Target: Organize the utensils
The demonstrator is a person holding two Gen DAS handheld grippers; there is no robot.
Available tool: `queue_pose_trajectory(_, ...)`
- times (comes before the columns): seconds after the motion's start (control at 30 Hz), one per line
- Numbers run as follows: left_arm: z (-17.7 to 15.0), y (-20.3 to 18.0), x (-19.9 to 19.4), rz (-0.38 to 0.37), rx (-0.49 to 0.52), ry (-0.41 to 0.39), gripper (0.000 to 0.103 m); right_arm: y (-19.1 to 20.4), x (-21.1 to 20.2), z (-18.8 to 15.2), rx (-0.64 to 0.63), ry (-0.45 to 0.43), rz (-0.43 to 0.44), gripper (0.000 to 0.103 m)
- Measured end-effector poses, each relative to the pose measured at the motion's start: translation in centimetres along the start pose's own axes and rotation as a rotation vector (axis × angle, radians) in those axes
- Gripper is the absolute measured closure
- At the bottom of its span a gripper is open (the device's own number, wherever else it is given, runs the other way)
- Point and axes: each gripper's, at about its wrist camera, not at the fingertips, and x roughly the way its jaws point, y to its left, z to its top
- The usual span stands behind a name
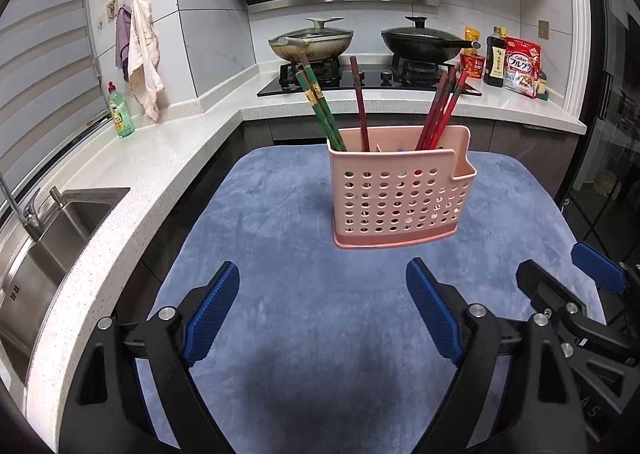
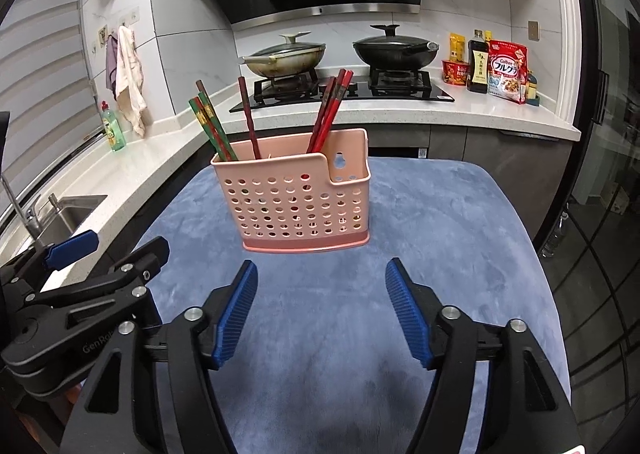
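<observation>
My left claw (image 1: 322, 290): jaws wide apart, nothing between the blue pads (image 1: 212, 310), hanging above the blue cloth (image 1: 280, 214). My right claw (image 2: 322, 288): also spread, a bit narrower, empty, same height over the cloth. Both sit side by side, close but not touching; each shows at the edge of the other's view.

Straight ahead of both: pink utensil holder (image 1: 396, 198), perforated front, upright on the cloth near the middle of the desk (image 1: 532, 182). Apart from both claws, no contact. Lower notch compartment on its right end looks empty.

Inside the holder, all standing and leaning:
- green chopsticks (image 1: 320, 110) at the left end, tilted left
- one dark red chopstick (image 1: 359, 102) near the middle, almost upright
- bunch of red chopsticks (image 1: 440, 110) toward the right, fanned to the right

No loose utensils on the cloth in either view.

Further out: L-shaped white counter (image 1: 160, 158) wraps left and back. Steel sink (image 1: 52, 238) with faucet at left, green dish soap bottle (image 1: 119, 112) by the window, cloths (image 1: 142, 62) hanging on wall hooks. Back: gas hob (image 1: 368, 78) with a lidded light pan (image 1: 310, 40) and a lidded black wok (image 1: 424, 40), range hood above. Right of the hob: soy sauce bottle (image 1: 496, 58), cereal bag (image 1: 522, 68), a red cup.
</observation>
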Motion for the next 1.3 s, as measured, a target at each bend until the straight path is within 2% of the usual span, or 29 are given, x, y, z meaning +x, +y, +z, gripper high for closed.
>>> queue_pose_trajectory(0.23,-0.4,0.0,0.6,0.016,0.0,0.015,0.017,-0.6,0.5,-0.3,0.013,0.017,-0.036,0.019)
queue_pose_trajectory(0.5,-0.8,0.0,1.3,0.032,-0.005,0.027,0.011,-1.0,0.9,-0.7,0.004,0.01,-0.06,0.016)
queue_pose_trajectory(0.57,-0.8,0.0,1.5,0.044,-0.006,0.029,0.009,-1.3,1.0,-0.8,0.015,0.003,-0.07,0.006)
queue_pose_trajectory(1.3,-1.6,-0.2,3.4,0.053,0.002,0.068,0.007,-1.8,3.0,-1.6,0.016,0.028,-0.109,0.006)
